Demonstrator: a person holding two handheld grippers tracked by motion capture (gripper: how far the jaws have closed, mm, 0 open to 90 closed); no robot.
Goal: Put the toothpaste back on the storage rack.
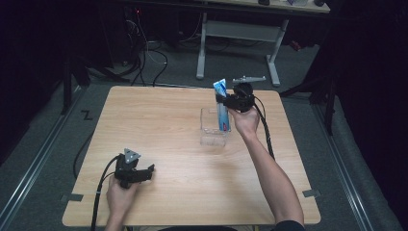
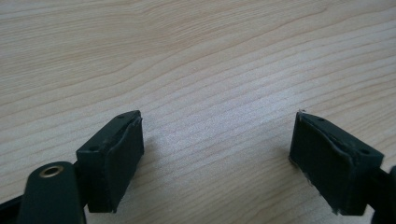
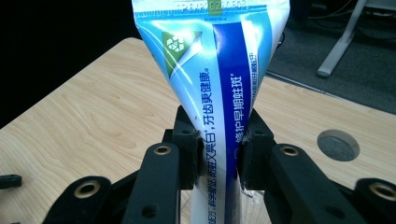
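A blue and white toothpaste tube stands upright, crimped end up, with its lower part inside a clear plastic box near the table's middle right. My right gripper is shut on the tube's middle; in the right gripper view the tube rises between the black pads, pinched from both sides by my right gripper. My left gripper rests low over the table's front left, open with nothing between its jaws; in the left gripper view my left gripper shows bare wood between the pads.
The wooden table has a round cable hole near one edge. A white desk frame and cables stand on the floor beyond the far edge. Tape marks sit at the front corners.
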